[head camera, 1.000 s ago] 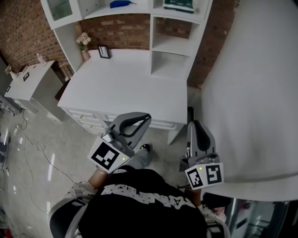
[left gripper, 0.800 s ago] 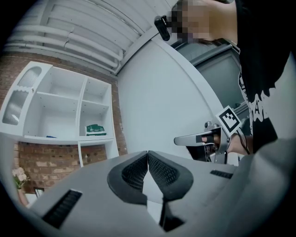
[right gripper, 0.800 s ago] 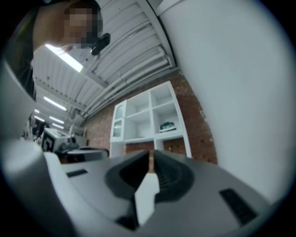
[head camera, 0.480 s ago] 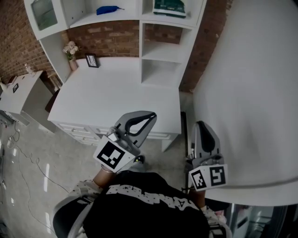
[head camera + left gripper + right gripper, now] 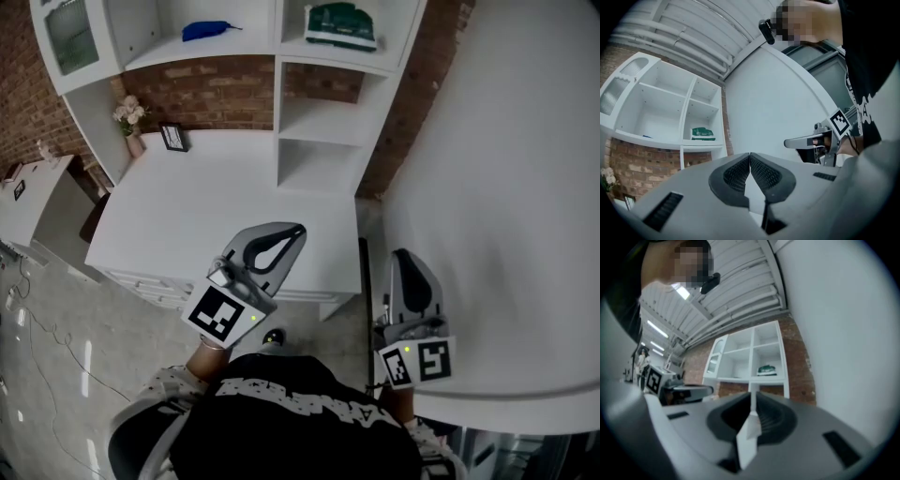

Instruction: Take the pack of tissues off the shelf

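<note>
The green pack of tissues (image 5: pixel 340 25) lies on the upper right shelf of the white shelf unit (image 5: pixel 277 56), far ahead of both grippers. It shows small in the left gripper view (image 5: pixel 703 134) and in the right gripper view (image 5: pixel 767 370). My left gripper (image 5: pixel 298 228) is held over the desk's near edge, its jaws shut with nothing between them (image 5: pixel 750 154). My right gripper (image 5: pixel 403 255) hangs to the right of the desk beside the white wall, also shut and empty (image 5: pixel 752 394).
A white desk (image 5: pixel 206 206) stands under the shelves, with a flower vase (image 5: pixel 127 117) and a small picture frame (image 5: pixel 172 137) at its back left. A blue object (image 5: pixel 208 30) lies on the upper left shelf. A white wall (image 5: pixel 506 187) rises at right, a low white cabinet (image 5: pixel 23 187) at left.
The view has shifted: desk and shelves have slid left and down, and the upper shelf with the tissue pack shows more fully. Both grippers stay shut and low.
</note>
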The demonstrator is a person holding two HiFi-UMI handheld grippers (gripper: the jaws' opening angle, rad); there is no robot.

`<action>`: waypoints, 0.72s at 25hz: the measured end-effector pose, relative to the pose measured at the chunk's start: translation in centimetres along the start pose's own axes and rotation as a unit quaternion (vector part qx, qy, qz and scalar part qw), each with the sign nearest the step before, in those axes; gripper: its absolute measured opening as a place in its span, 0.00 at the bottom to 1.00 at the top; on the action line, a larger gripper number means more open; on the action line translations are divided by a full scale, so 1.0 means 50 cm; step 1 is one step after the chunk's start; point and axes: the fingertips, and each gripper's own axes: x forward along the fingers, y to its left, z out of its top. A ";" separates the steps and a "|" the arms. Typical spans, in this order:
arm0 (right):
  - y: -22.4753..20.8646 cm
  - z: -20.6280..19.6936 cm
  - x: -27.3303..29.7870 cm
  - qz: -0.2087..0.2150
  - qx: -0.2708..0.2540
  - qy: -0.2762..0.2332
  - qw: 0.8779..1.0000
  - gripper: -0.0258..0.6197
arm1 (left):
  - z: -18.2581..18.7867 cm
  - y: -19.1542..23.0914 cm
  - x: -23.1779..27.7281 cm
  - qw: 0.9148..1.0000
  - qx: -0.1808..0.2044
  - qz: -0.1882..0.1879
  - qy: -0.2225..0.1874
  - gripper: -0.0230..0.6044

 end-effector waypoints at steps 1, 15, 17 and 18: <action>-0.002 0.003 0.009 0.000 -0.004 -0.002 1.000 0.09 | -0.001 0.009 0.006 1.000 0.001 0.000 0.000 0.09; -0.031 0.024 0.176 0.003 -0.033 -0.010 0.999 0.09 | 0.006 0.180 0.075 0.999 0.040 0.029 -0.005 0.09; -0.038 0.029 0.206 0.001 -0.044 -0.012 0.999 0.09 | 0.010 0.204 0.089 0.999 0.043 0.029 -0.012 0.10; -0.041 0.030 0.221 -0.001 -0.051 -0.011 0.999 0.09 | 0.012 0.214 0.096 0.999 0.045 0.026 -0.016 0.10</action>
